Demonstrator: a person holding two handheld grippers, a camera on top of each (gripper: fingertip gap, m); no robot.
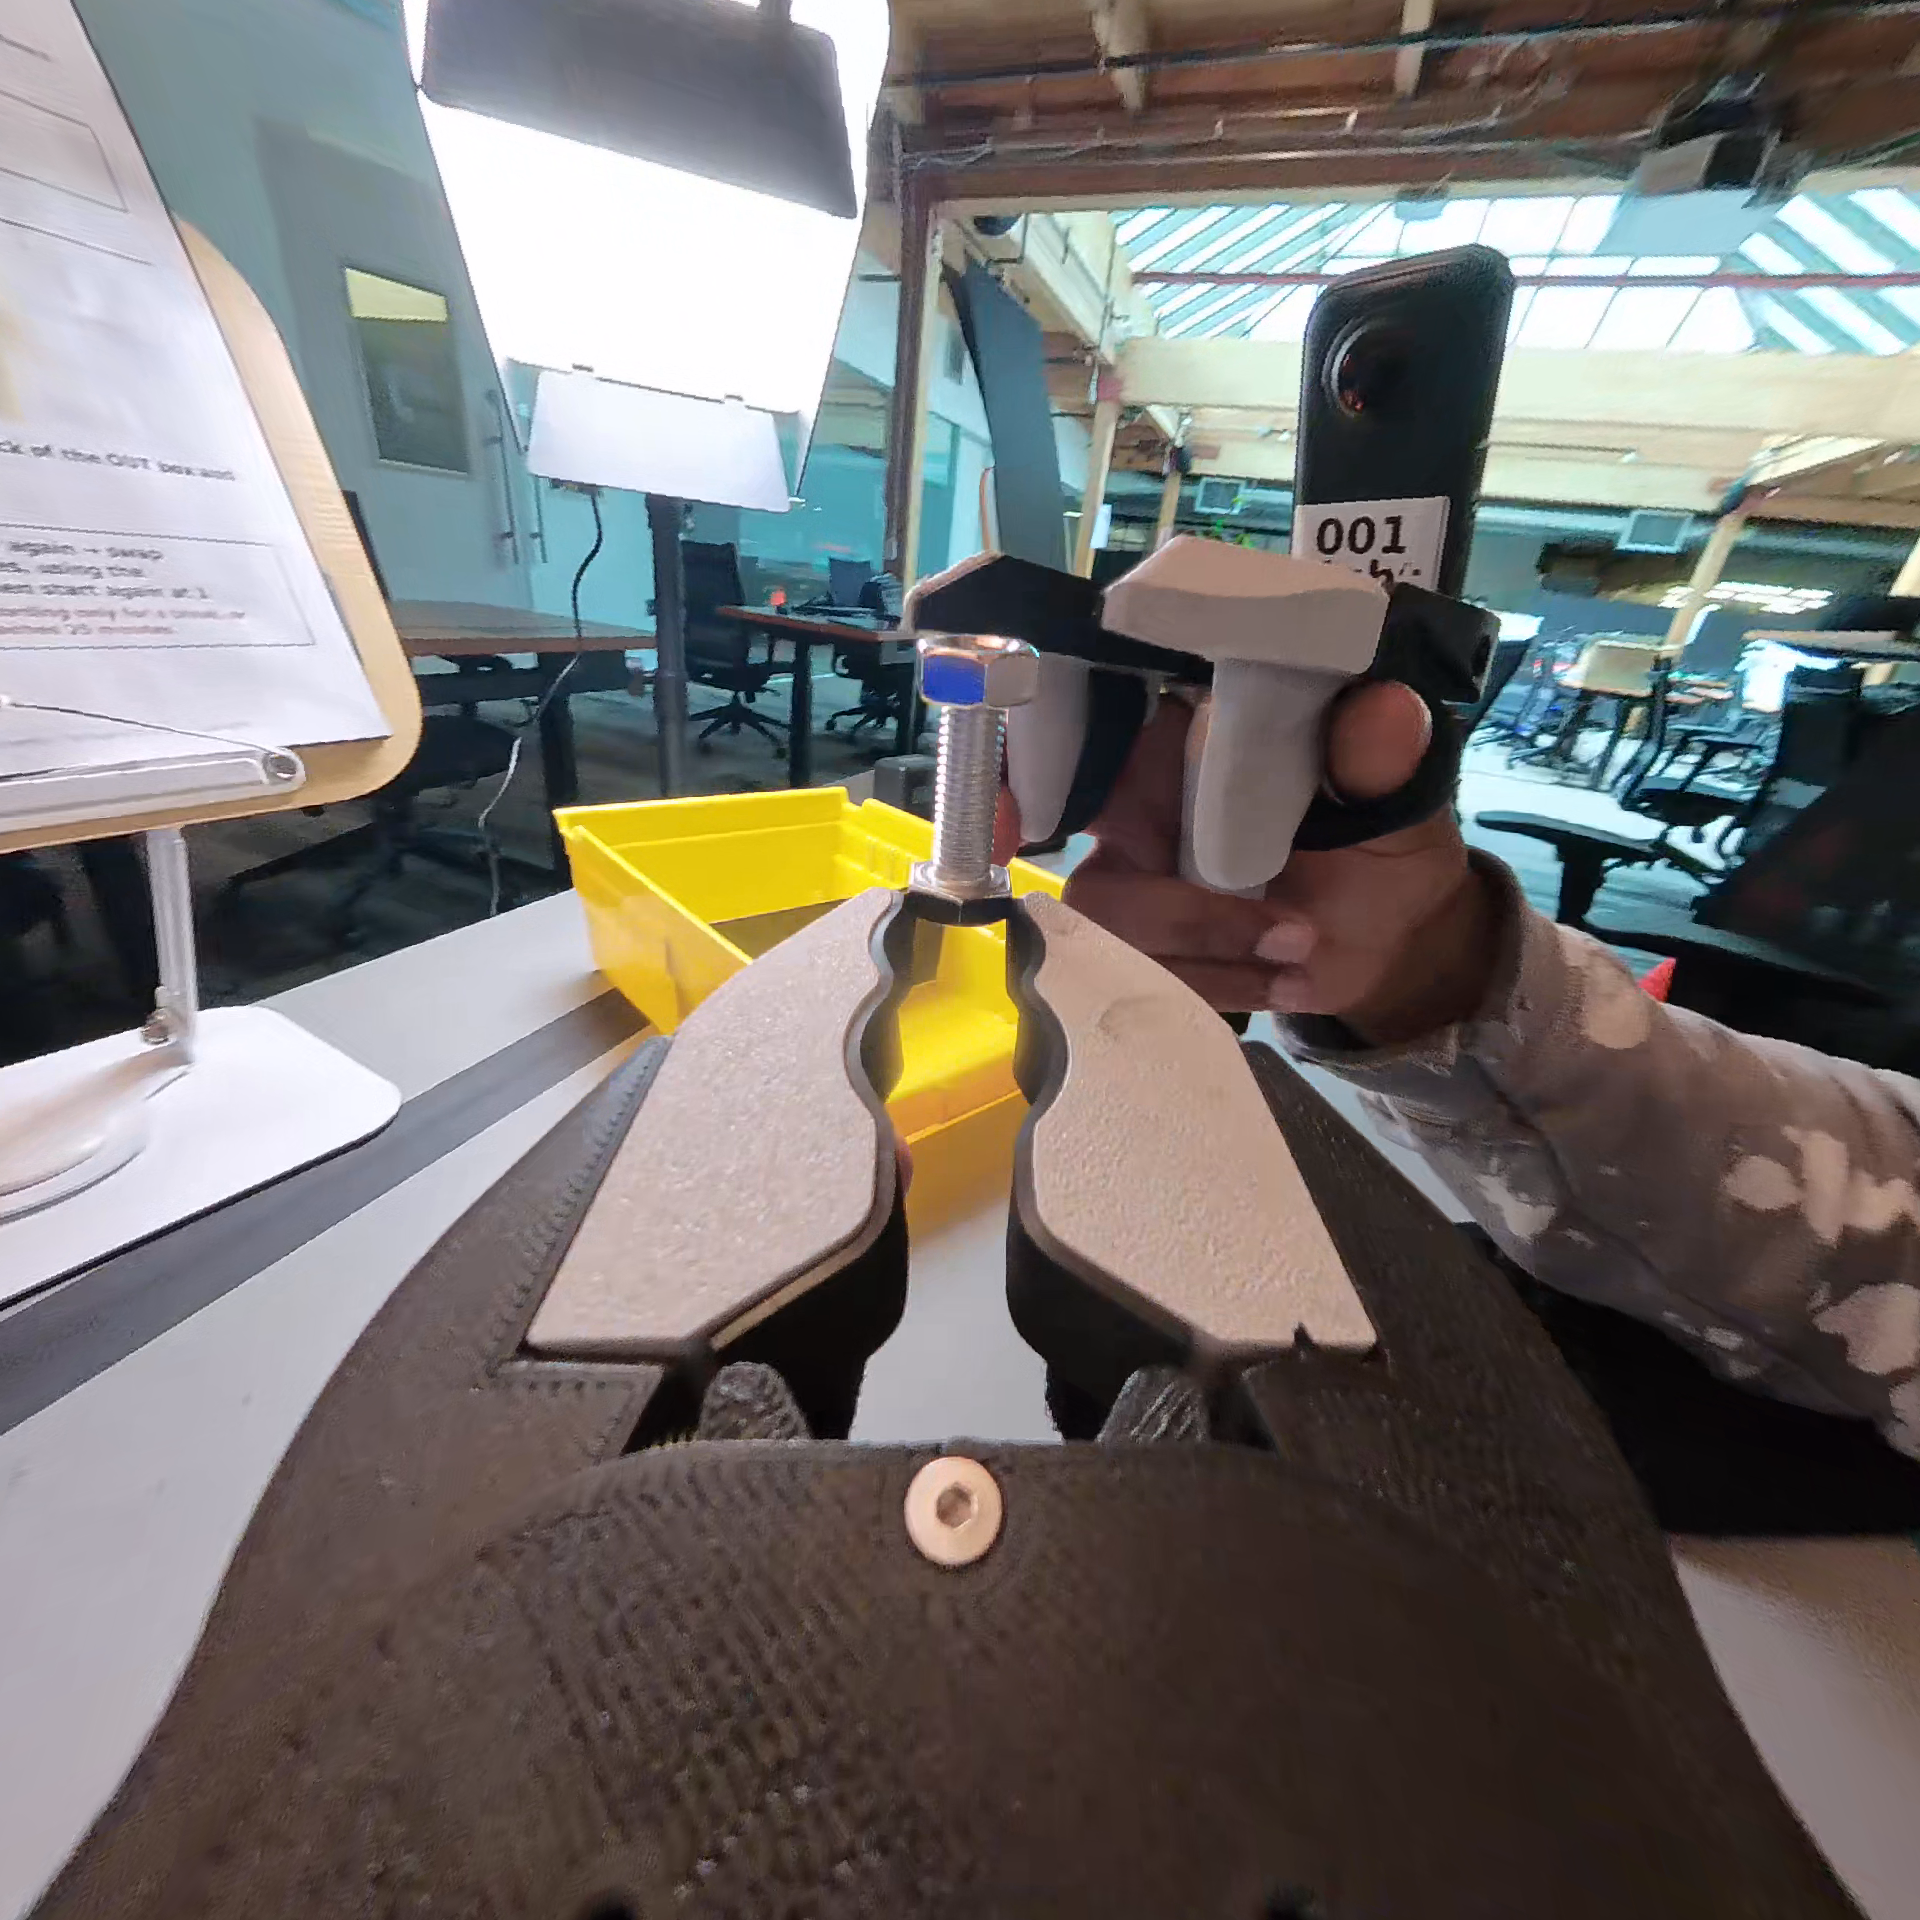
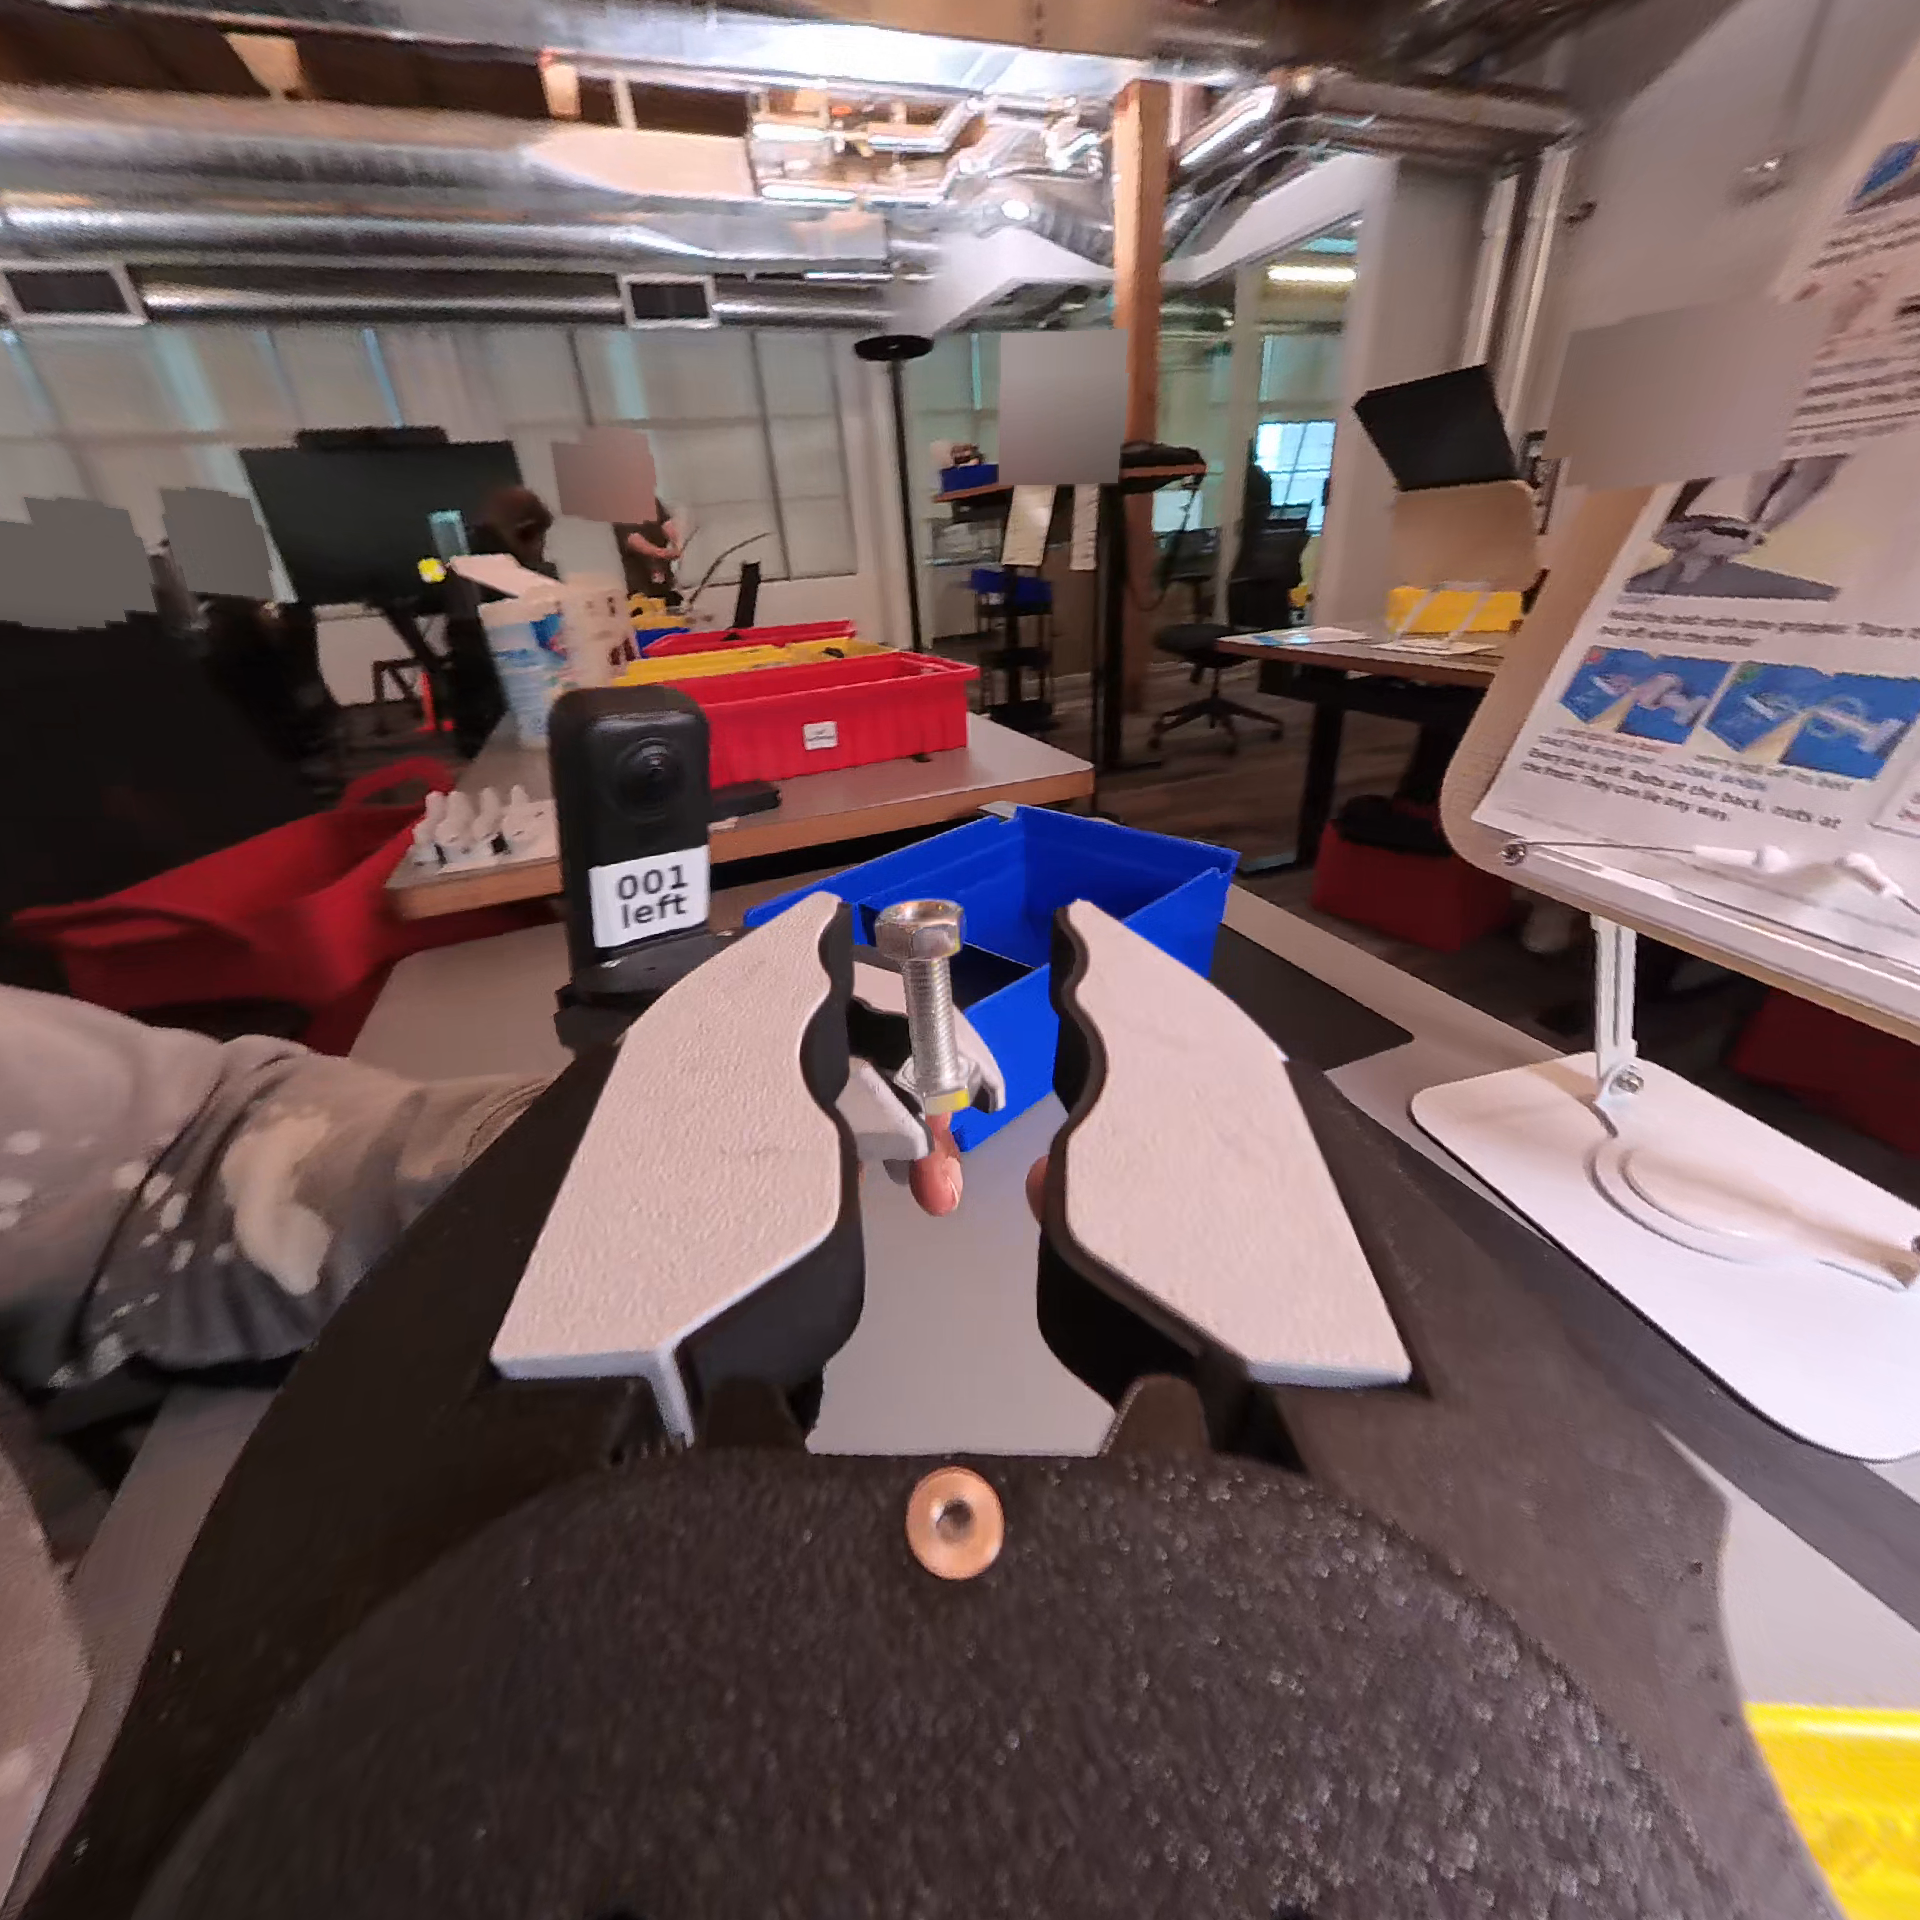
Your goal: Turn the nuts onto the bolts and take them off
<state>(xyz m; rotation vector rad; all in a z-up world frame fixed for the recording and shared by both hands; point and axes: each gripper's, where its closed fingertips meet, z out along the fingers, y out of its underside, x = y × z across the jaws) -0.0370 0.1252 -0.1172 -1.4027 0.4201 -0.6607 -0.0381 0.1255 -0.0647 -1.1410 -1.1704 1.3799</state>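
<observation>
The bolt [image 1: 967,774] stood upright in the air above the table [image 1: 312,1226], head up, with a nut [image 1: 961,894] threaded near the lower end of its shank. The left gripper [image 1: 961,914] was closed down on that nut, its two grey fingers [image 1: 758,1122] pinching it at their tips with only a narrow wavy gap behind them. In the right wrist view the same bolt [image 2: 928,992] and nut [image 2: 940,1086] showed between the right gripper's own fingers [image 2: 707,1122], which were spread wide and touched nothing, the bolt standing clear in the gap between them. From the left wrist view the right gripper [image 1: 1138,810] appeared side-on just beside the bolt, held in a hand [image 1: 1299,914] with a mottled grey sleeve [image 1: 1662,1132]; whether its near finger touched the shank could not be told. A yellow bin [image 1: 665,883] lay on the table behind the bolt in that view, and a blue bin [image 2: 1122,904] lay behind it in the right wrist view. A white stand holding a printed sheet [image 1: 125,416] stood on the table to the left of the yellow bin. A black camera [image 2: 631,800] with a white label sat atop the left gripper.
</observation>
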